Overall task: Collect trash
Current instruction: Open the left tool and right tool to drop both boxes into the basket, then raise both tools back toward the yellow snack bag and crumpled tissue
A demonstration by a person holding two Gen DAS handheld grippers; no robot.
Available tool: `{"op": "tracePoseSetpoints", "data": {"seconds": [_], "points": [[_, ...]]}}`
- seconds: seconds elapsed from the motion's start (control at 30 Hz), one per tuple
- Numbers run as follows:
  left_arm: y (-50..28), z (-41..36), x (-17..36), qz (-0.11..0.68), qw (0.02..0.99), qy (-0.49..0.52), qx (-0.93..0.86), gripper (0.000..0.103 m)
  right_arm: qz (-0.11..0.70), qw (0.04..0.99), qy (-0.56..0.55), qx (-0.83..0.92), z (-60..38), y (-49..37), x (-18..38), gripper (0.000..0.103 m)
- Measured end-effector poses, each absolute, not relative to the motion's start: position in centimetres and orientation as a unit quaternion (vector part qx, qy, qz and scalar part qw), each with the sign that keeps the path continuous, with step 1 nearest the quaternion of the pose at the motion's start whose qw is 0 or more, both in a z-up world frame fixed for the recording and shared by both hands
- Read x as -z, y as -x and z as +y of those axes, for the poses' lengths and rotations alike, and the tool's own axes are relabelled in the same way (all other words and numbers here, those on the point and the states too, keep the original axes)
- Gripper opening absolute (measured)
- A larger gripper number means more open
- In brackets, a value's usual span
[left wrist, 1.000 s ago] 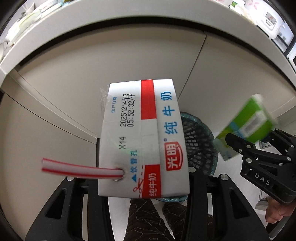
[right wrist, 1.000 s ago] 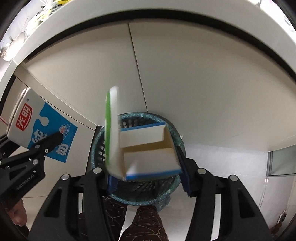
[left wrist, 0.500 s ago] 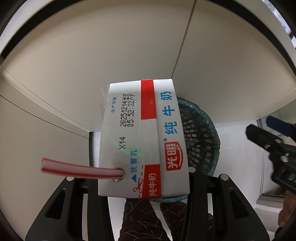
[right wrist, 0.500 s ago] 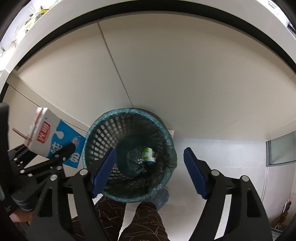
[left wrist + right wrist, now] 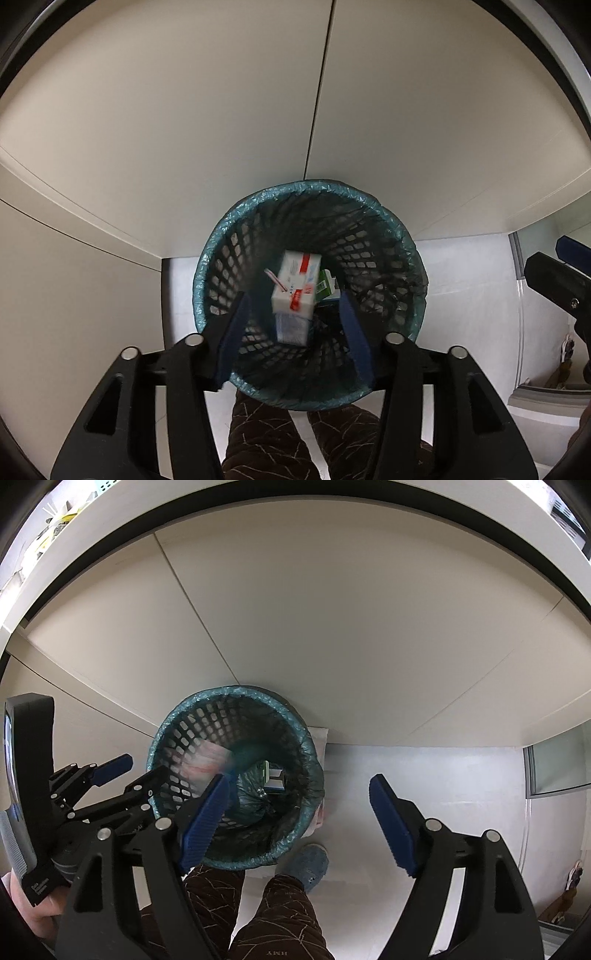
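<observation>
A dark mesh bin [image 5: 406, 236] with a teal liner stands on the floor against the cabinet. The white, red and blue milk carton [image 5: 295, 291] with its striped straw is falling inside it, free of any pad. A green carton [image 5: 327, 288] lies at the bottom beside it. My left gripper [image 5: 295, 332] hangs over the bin's near rim, jaws opening, nothing pressed between them. In the right wrist view the bin [image 5: 310, 746] holds the milk carton as a blur [image 5: 207, 760] and the green carton [image 5: 273, 775]. My right gripper [image 5: 299, 821] stands open and empty beside the bin; the left gripper [image 5: 142, 771] is at the left.
Cream cabinet doors [image 5: 221, 129] rise behind the bin under a white counter edge [image 5: 295, 513]. A person's dark patterned legs [image 5: 266, 443] and a blue slipper [image 5: 310, 864] are just in front of it. White floor [image 5: 443, 775] extends right to a glass panel [image 5: 554, 768].
The left gripper opened and let go of the milk carton, which dropped into the bin. The right gripper, having dropped the green carton earlier, shifted to the right of the bin.
</observation>
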State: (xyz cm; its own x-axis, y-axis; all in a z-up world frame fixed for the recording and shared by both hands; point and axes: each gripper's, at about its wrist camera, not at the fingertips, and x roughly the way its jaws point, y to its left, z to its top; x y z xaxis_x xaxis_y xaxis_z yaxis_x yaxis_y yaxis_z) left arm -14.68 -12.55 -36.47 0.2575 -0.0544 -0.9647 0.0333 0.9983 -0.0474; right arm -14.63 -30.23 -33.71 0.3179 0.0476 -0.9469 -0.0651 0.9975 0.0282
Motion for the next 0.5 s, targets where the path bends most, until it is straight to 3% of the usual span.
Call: {"op": "tracePoseSetpoints", "data": {"seconds": [0.17,0.33,0.5], "points": [[15.3,-12.5,36.3,0.601,0.799,0.015,0.025,0.068,0.582,0.812,0.007,-0.035,-30.4,14.6,33.9,0.075],[15.8,-12.1,35.4,0.578,0.815,0.034,0.026,0.094,0.577,0.816,0.009,-0.039,-30.1,14.3,33.4,0.075],[15.0,-11.1,33.0,0.566,0.822,0.046,0.024,0.096,0.569,0.821,0.012,-0.041,-29.6,13.8,31.9,0.079]]}}
